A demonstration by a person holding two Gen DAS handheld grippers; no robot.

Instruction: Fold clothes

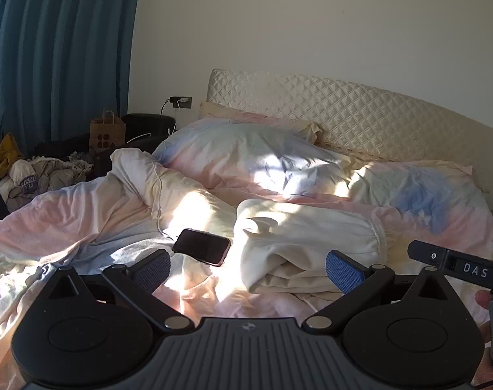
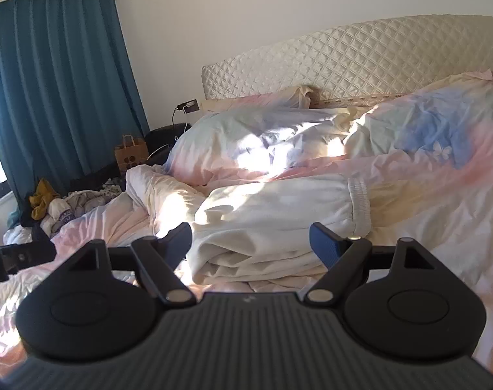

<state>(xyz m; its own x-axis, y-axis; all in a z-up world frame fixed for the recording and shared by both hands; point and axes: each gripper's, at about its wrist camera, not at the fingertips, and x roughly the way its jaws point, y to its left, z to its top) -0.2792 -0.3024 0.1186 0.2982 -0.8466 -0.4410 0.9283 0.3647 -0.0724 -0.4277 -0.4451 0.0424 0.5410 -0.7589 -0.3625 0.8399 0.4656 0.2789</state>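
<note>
On the bedding, folded cream garment [image 2: 272, 224] lengthwise left-right, waistband rightward.

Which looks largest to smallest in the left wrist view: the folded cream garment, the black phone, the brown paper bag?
1. Folded cream garment, clearly largest.
2. Black phone.
3. Brown paper bag.
The phone lies much nearer the camera than the bag, so those two are unsure in true size.
</note>
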